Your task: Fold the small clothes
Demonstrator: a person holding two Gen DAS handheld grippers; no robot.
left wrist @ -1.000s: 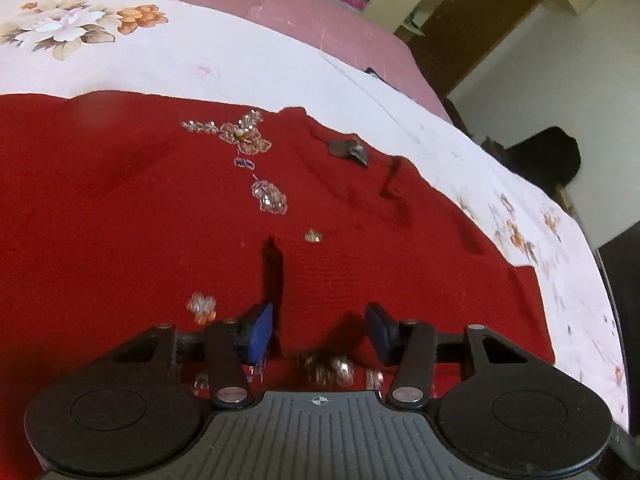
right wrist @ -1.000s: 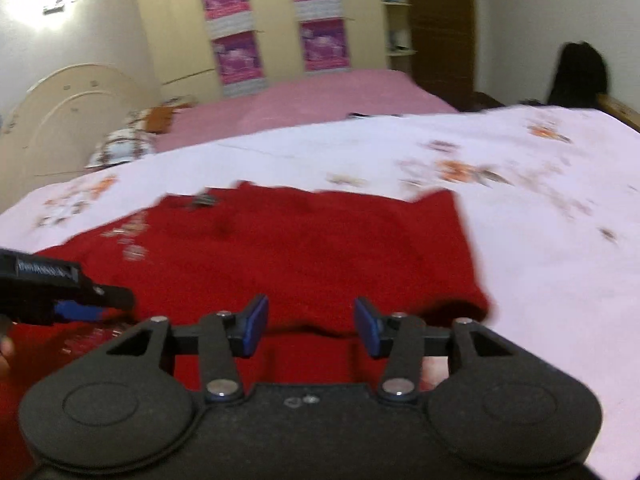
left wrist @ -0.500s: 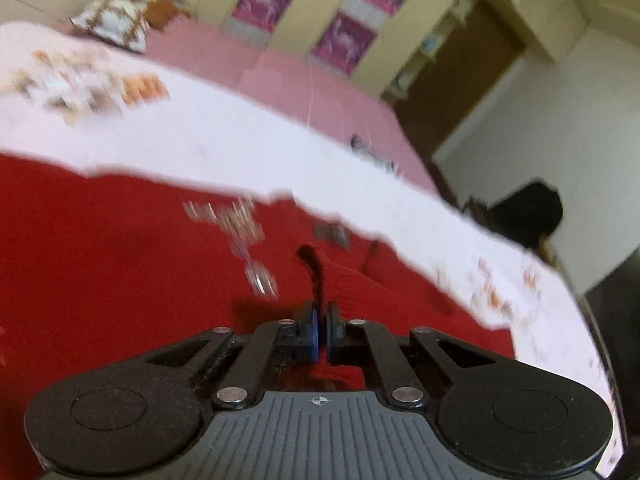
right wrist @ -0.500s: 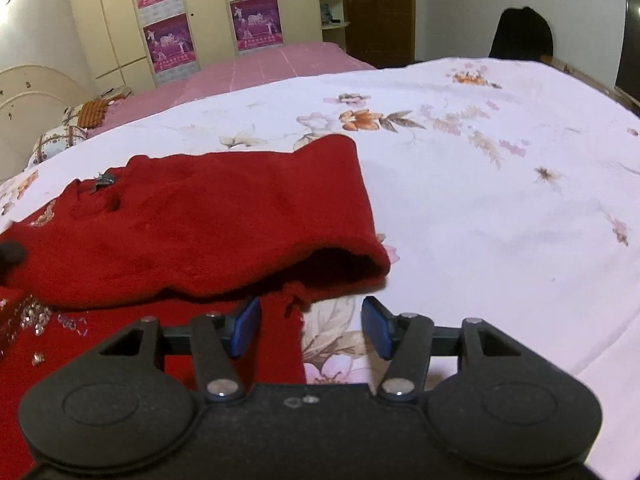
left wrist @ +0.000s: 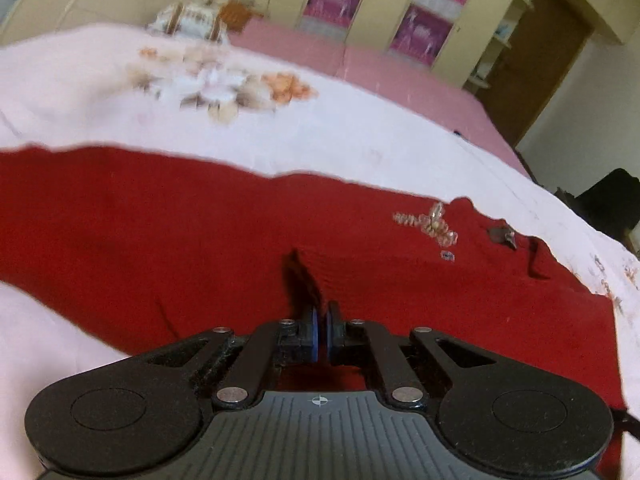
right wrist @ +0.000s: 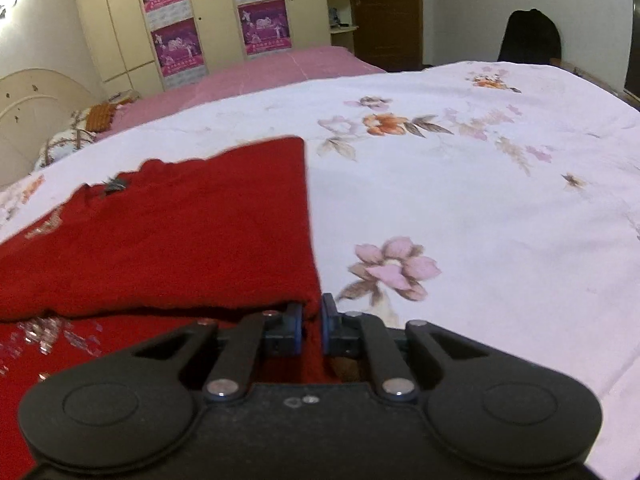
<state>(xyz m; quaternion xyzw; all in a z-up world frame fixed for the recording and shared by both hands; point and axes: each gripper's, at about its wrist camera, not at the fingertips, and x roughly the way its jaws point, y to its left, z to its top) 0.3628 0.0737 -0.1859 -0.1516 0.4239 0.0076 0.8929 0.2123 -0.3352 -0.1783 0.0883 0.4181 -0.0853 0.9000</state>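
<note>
A red knitted sweater with beaded trim lies spread on the flowered bedsheet. My left gripper is shut on a pinched ridge of its fabric, which rises in a fold just ahead of the fingers. In the right wrist view the sweater has a folded-over layer. My right gripper is shut on the lower right corner of that layer, at the sweater's right edge next to the bare sheet.
A second bed with a pink cover lies behind, with a pillow at its head. Wardrobes with purple posters line the back wall. A dark chair stands at the far right near a brown door.
Both grippers went from open to shut on the red sweater, the left first, then the right. The left has carried its pinch leftward; the sleeve layer now lies flatter.
</note>
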